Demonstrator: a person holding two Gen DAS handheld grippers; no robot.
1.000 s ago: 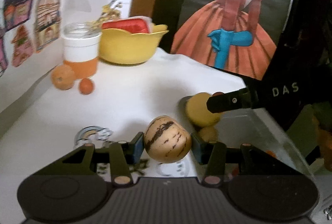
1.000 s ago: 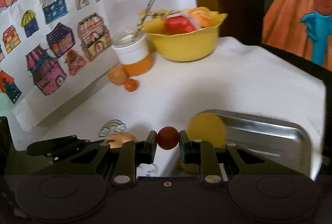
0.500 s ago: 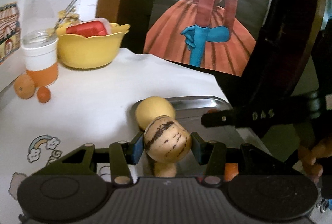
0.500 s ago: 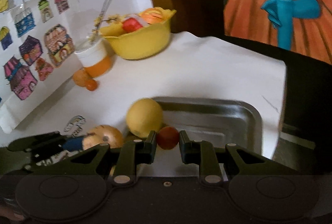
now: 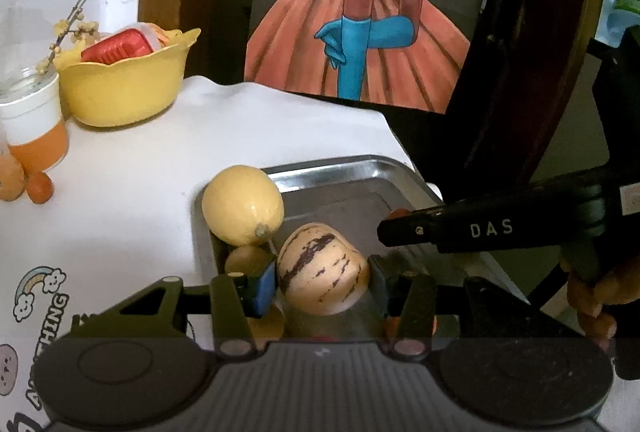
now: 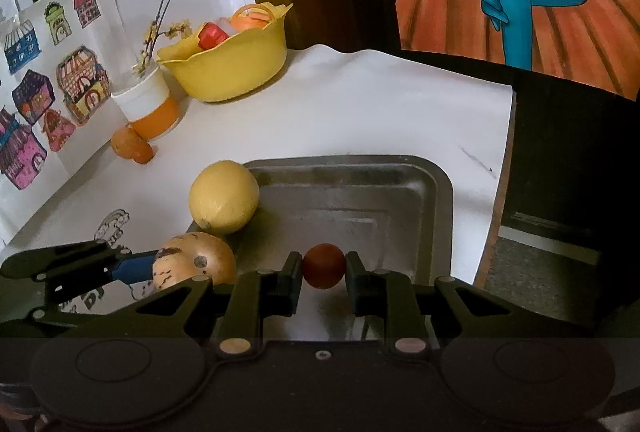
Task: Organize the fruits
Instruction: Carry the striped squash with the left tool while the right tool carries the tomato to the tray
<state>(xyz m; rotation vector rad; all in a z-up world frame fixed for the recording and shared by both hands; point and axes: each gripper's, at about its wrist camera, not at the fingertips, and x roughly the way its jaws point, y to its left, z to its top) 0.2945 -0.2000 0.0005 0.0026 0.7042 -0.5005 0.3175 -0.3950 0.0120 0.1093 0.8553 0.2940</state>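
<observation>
My left gripper (image 5: 322, 282) is shut on a cream fruit with dark stripes (image 5: 322, 270), held over the near left part of a metal tray (image 5: 340, 168). A large yellow round fruit (image 5: 242, 204) rests at the tray's left rim, with a smaller tan fruit (image 5: 246, 260) just below it. In the right wrist view my right gripper (image 6: 323, 274) is shut on a small dark red fruit (image 6: 323, 265) above the metal tray (image 6: 436, 184). The striped fruit (image 6: 192, 264) and the yellow round fruit (image 6: 224, 196) show to the left there.
A yellow bowl (image 6: 232, 72) with red and orange items stands at the back. Beside it is a white and orange cup (image 6: 148, 108) with twigs, and two small orange fruits (image 6: 130, 146) lie before it. The white table's right edge (image 6: 504, 136) runs close to the tray.
Both grippers have moved right and forward with their fruits, from the bare tablecloth to over the metal tray. Both stay shut on their fruits.
</observation>
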